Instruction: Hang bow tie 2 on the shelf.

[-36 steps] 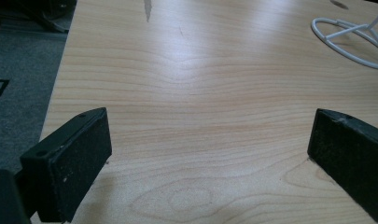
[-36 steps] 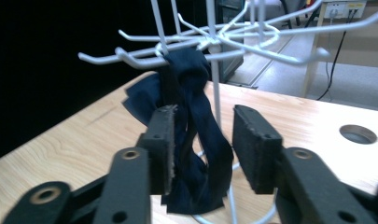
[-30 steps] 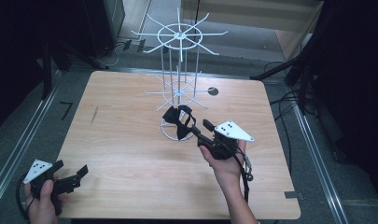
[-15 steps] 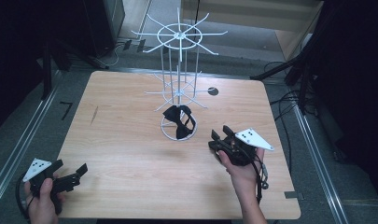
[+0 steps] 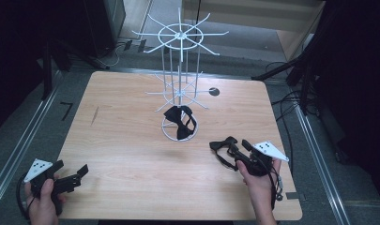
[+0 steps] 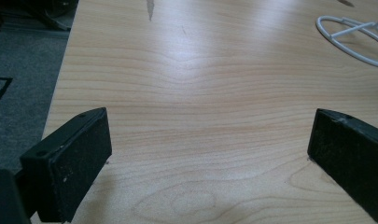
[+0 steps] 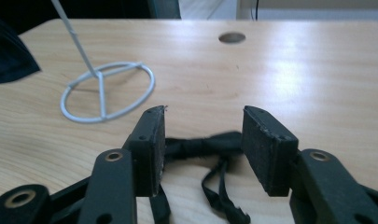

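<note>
Black bow tie lies on the counter between the right hand-held gripper's spread jaws, ungrasped; another is hung on the rack. Left hand-held gripper is spread, empty.

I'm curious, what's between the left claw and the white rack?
Only bare wooden table, from left claw to white rack, in the left gripper view.

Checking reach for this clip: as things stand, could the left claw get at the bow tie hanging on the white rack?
Probably yes. The left claw sits open at the table's near corner, with bare wood between it and the bow tie low on the rack; only the rack's thin prongs crowd it.
</note>
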Tool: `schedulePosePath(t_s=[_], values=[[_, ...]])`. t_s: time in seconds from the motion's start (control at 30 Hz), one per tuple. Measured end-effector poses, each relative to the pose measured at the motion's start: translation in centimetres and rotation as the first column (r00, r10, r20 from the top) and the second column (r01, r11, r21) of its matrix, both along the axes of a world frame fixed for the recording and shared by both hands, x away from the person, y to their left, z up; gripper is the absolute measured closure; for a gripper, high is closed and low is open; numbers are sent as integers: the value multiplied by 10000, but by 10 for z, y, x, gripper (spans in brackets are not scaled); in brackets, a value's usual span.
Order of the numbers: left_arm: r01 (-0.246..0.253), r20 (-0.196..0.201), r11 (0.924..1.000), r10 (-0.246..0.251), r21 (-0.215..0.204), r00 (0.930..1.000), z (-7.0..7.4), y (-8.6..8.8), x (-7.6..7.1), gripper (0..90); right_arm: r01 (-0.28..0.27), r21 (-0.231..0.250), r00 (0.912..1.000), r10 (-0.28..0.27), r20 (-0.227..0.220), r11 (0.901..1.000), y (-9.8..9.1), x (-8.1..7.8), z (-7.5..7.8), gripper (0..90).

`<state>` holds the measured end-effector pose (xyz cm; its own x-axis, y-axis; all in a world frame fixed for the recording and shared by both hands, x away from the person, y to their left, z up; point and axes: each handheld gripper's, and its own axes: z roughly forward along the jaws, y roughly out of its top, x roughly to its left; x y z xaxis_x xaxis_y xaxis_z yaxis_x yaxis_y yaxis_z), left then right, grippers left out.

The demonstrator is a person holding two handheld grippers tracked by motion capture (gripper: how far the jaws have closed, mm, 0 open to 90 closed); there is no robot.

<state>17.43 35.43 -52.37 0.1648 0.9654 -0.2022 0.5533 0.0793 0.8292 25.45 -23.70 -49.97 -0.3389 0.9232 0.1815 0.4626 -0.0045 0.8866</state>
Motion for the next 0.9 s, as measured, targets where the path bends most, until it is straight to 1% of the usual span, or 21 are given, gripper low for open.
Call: schedulePosePath(t_s=[0.07, 0.1, 0.13, 0.3, 0.5, 0.57, 0.67, 0.7, 0.77, 0.8, 0.83, 0.9], values=[[28, -29, 10000, -28, 42, 10000, 0, 0, 0, 0, 9, 95, 9996, -6, -297, 10000, -1, 2, -4, 514], [34, -29, 10000, -34, 38, 10000, 0, 0, 0, 0, 22, 38, 9994, -21, -335, 10000, -2, 3, -6, 516], [36, -15, 10000, -36, 3, 10000, 0, 0, 0, 0, 61, 68, 9989, -57, -469, 10000, -3, 4, -8, 516], [79, -5, 10000, -79, 48, 10000, 0, -1, 0, 0, 334, 324, 9949, -302, -962, 9989, -9, 6, -18, 520], [129, -25, 9999, -129, 44, 9999, 0, -1, 1, 0, 317, 259, 9940, -288, -1056, 9992, -9, 6, -21, 500], [120, -38, 9999, -120, 34, 9999, 0, -1, 1, 0, 362, 248, 9924, -330, -1185, 9990, -8, 7, -23, 487], [108, -75, 9999, -108, 9, 9999, 0, 0, 1, 0, 359, 121, 9916, -341, -1249, 9993, -8, 10, -25, 442], [114, -77, 9999, -114, 12, 9999, 0, 0, 1, 0, 467, 148, 9897, -443, -1358, 9988, -8, 11, -26, 425], [116, -58, 9999, -115, 44, 9999, 0, -1, 1, 0, 439, 160, 9889, -412, -1425, 9989, -8, 13, -28, 403], [119, -49, 9999, -118, 47, 9999, 0, -1, 1, 0, 375, 168, 9869, -344, -1578, 9992, -7, 14, -29, 396], [120, -45, 9999, -120, 43, 9999, 0, -1, 1, 0, 288, 71, 9852, -272, -1693, 9996, -7, 15, -31, 386], [133, -76, 9999, -132, 10, 9999, 0, 0, 1, 0, 213, -30, 9841, -215, -1764, 9998, -5, 16, -33, 383]])
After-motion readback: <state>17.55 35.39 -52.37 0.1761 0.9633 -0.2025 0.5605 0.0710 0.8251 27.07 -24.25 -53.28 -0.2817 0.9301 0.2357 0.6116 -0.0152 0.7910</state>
